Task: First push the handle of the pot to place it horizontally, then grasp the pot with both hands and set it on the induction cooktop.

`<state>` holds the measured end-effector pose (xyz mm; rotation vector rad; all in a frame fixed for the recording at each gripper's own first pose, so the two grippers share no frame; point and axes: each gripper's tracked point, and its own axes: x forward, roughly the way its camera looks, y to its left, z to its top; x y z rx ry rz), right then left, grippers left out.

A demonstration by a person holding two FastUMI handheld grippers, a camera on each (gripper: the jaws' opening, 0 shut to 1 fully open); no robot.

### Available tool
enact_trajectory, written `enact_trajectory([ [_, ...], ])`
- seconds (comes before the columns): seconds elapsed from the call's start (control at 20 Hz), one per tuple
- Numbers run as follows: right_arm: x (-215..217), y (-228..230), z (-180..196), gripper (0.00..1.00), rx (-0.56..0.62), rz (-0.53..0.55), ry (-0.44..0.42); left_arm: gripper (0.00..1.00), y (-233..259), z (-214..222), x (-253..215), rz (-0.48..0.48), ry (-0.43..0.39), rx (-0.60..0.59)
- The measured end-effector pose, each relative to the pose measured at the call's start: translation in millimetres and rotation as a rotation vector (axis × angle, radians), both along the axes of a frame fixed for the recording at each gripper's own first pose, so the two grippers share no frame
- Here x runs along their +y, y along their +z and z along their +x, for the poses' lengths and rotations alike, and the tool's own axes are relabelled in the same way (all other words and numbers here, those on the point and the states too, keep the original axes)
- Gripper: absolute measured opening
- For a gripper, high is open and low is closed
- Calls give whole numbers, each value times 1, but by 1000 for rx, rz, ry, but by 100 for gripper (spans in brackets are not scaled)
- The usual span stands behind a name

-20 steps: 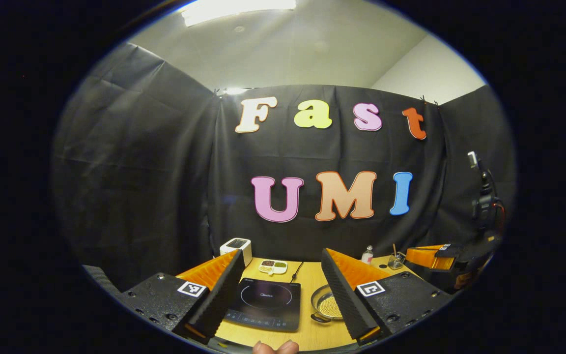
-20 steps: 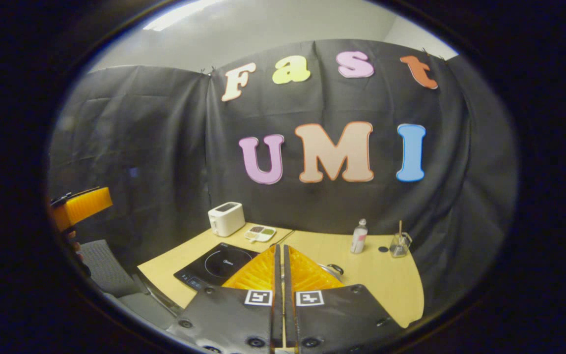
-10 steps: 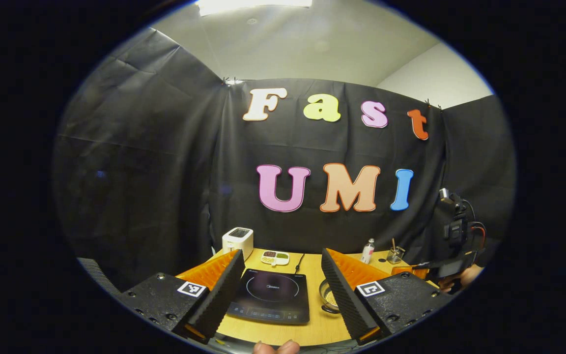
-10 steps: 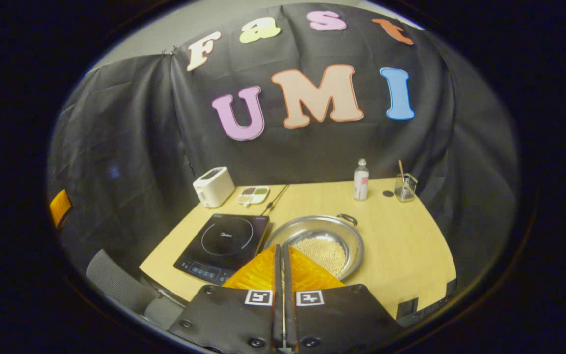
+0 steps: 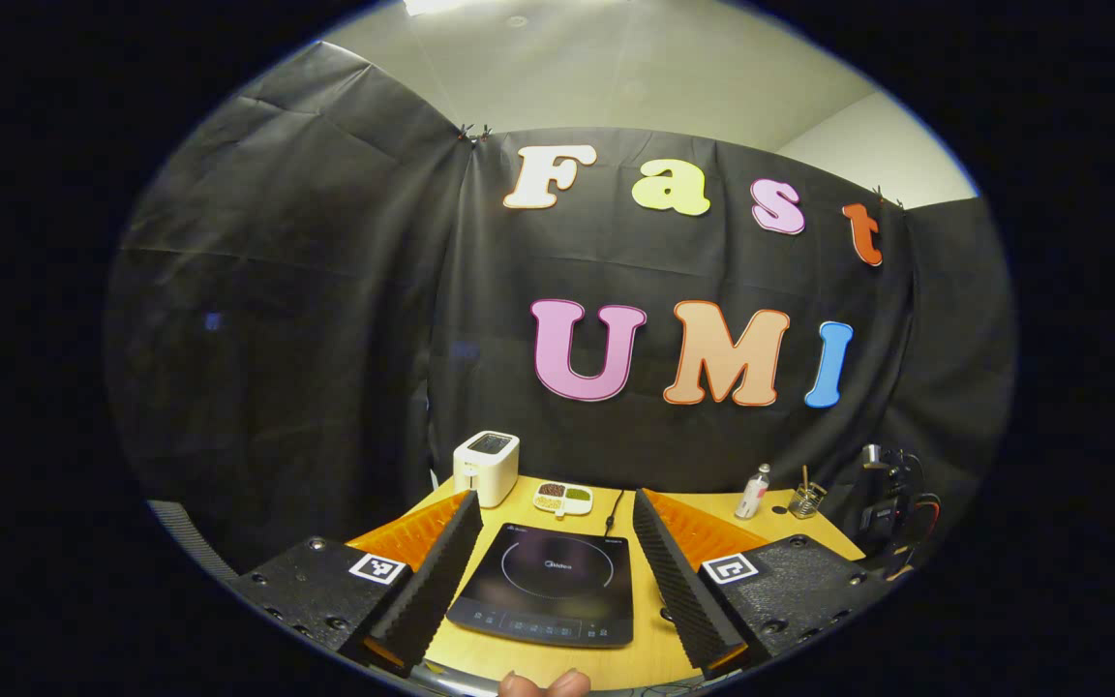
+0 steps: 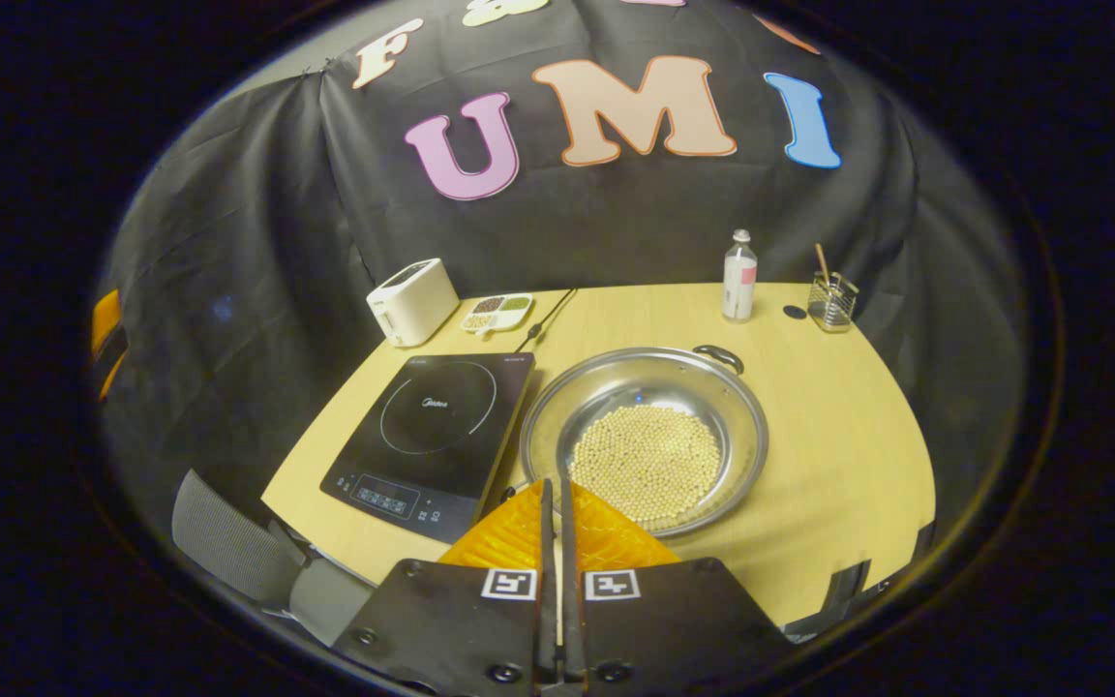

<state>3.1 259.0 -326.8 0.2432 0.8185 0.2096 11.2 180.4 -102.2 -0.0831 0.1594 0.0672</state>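
The right gripper view looks down on the bench (image 6: 838,436). The pot (image 6: 645,438), a wide shallow metal one with pale round beans (image 6: 647,463) in the bottom, sits on the wood just right of the induction cooktop (image 6: 436,426), its rim pretty much touching the cooktop's edge. One pot handle (image 6: 718,357) sticks out at the far side, pointing away toward the back wall; a near handle could be under the fingers, I can't tell. The right gripper (image 6: 557,494) has its fingers pressed together with just a thin slit between them, nothing in them, tips over the pot's near rim.

The left gripper view sits lower and looks more level. The left gripper (image 5: 557,557) has its fingers spread wide apart, holding nothing, and the cooktop (image 5: 548,586) lies right between them. I can't make out the pot here; the right-hand finger covers that spot. A fingertip (image 5: 543,683) of the person pokes in at the bottom edge.

Along the back of the bench: a white toaster (image 6: 410,302), a small divided dish (image 6: 497,311), a bottle (image 6: 738,276) and a glass holder with a stick (image 6: 830,298). The cooktop's cord (image 6: 546,316) runs toward the wall. The left gripper view also catches some black camera gear (image 5: 891,499) at the right edge, and the right gripper view a grey chair (image 6: 228,547) by the bench's near corner.
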Motion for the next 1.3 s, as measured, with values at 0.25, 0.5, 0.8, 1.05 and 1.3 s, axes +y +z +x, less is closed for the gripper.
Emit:
enact_trajectory([
  [0.25,10,-40,-10,4,72,-2,35,96,-2,44,-3,77,-32,-18],
  [0.5,6,-70,-22,2,163,-36,-7,96,-23,79,-21,56,-116,26],
  [0.8,13,-103,-38,3,295,-100,-68,95,-50,129,-5,58,-207,47],
  [1.05,22,-123,-34,0,358,-124,-141,95,-82,145,-7,-27,-300,83],
  [1.3,29,-131,-35,3,413,-171,-160,96,-114,166,10,-88,-313,134],
])
